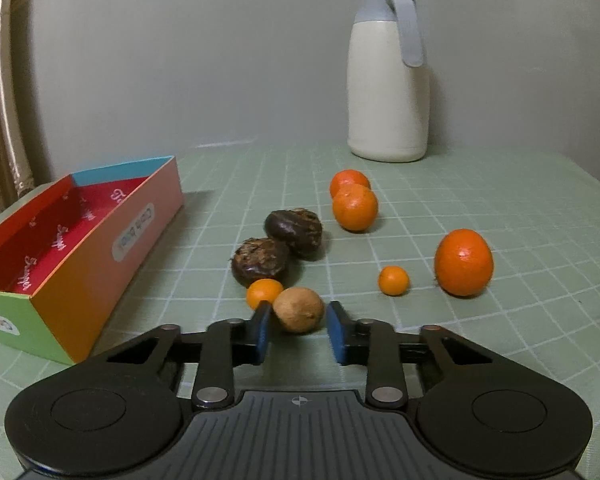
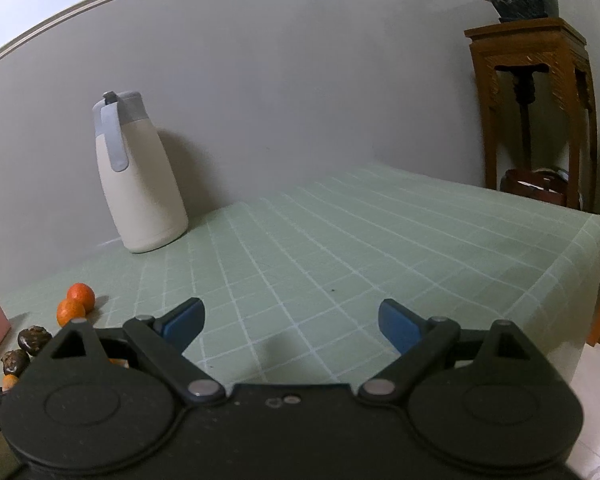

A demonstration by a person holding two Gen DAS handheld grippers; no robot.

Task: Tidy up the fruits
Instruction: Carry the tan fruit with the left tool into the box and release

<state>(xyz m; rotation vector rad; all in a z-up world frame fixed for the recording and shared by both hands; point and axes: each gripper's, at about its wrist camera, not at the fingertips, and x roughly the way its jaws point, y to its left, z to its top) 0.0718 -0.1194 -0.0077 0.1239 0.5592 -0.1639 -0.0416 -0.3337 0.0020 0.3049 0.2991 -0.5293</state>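
Your left gripper (image 1: 299, 330) flanks the brown fruit (image 1: 299, 309), pads close beside it; whether they're pressing I cannot tell. At ten o'clock sits the colourful box (image 1: 100, 256), oval label unreadable. Your right gripper (image 2: 292, 326) gapes apart over bare worktop (image 2: 340, 248).

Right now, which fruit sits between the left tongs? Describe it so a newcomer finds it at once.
Start at the colourful open box on the green checked tablecloth; to its right lies a scatter of fruit. Nearest the camera, between the left tongs, sits the brown fruit. It is the only tan, matte one, beside a small orange and two dark, glossy fruits.
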